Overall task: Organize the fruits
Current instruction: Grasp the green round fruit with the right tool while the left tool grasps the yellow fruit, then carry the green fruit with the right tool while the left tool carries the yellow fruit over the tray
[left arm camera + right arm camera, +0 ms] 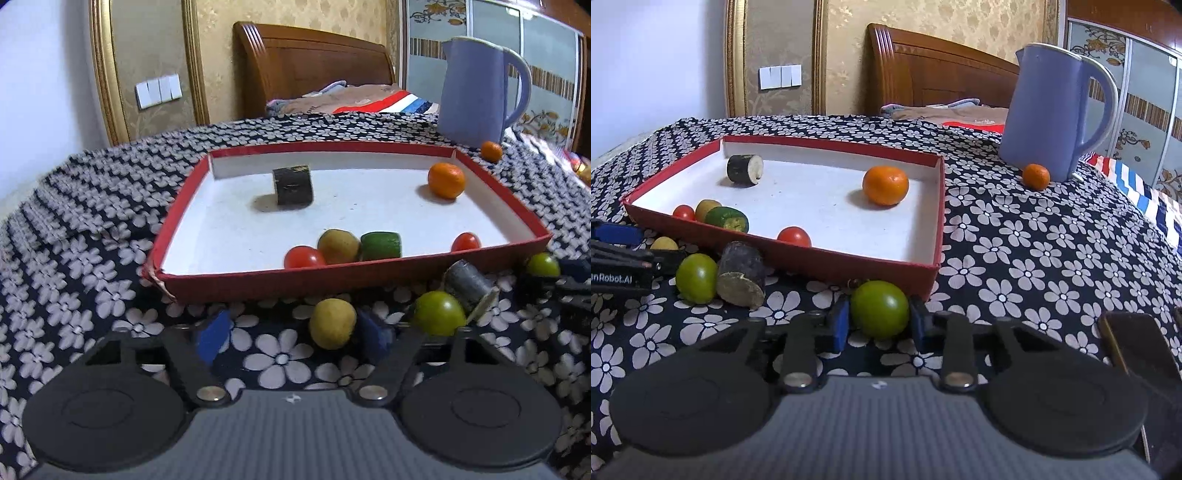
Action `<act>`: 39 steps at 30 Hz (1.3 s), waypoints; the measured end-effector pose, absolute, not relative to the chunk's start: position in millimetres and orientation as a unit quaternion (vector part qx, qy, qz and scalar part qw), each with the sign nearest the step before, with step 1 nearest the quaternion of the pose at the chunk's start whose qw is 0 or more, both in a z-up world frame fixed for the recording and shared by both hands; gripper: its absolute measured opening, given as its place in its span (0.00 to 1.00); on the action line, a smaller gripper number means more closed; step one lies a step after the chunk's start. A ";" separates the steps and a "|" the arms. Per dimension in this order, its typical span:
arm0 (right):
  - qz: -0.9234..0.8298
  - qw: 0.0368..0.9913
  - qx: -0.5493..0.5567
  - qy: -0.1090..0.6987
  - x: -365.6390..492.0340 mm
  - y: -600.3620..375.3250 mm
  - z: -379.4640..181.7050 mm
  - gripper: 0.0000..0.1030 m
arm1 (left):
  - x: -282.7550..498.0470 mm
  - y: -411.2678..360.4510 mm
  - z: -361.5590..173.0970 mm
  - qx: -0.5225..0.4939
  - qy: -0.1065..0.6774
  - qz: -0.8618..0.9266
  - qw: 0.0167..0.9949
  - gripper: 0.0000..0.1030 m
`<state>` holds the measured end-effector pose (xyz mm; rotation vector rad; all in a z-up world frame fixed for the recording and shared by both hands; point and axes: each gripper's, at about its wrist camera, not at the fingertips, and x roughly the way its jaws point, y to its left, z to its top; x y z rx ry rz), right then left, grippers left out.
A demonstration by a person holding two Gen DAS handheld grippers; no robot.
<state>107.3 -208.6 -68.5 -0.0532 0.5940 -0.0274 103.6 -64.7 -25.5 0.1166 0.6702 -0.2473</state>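
Observation:
A red tray (pixel 236 280) (pixel 827 264) with a white floor holds an orange (pixel 446 181) (pixel 885 185), two red tomatoes (pixel 304 257) (pixel 466 242), a yellow fruit (pixel 338 246), a green cucumber piece (pixel 381 245) and a dark cylinder (pixel 293 185). My left gripper (pixel 291 338) is open, with a yellow fruit (pixel 331 323) resting against its right finger. A green tomato (pixel 439 313) and a dark cylinder (pixel 467 286) lie just right of it. My right gripper (pixel 879 325) has both pads touching a green tomato (pixel 880 309) on the cloth by the tray's near corner.
A blue kettle (pixel 1049 114) stands at the back right with a small orange (pixel 1036 176) at its foot. A dark flat object (pixel 1134 343) lies at the right. A flowered black cloth (pixel 1015 258) covers the table. A bed is behind.

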 end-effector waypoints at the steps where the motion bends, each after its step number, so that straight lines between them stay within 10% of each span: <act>1: -0.014 0.956 -0.027 0.292 107.2 -208.2 -68.4 0.30 | 103.1 -65.7 -24.0 0.055 0.327 -0.128 0.935 0.45; 5: -0.013 0.956 -0.025 0.290 105.7 -208.8 -67.4 0.29 | 99.5 -70.1 -23.0 0.054 0.323 -0.145 0.934 0.23; 39: 0.035 0.976 -0.005 0.215 62.8 -162.6 -36.0 0.30 | 72.9 -54.8 17.2 0.037 0.279 -0.053 0.958 0.23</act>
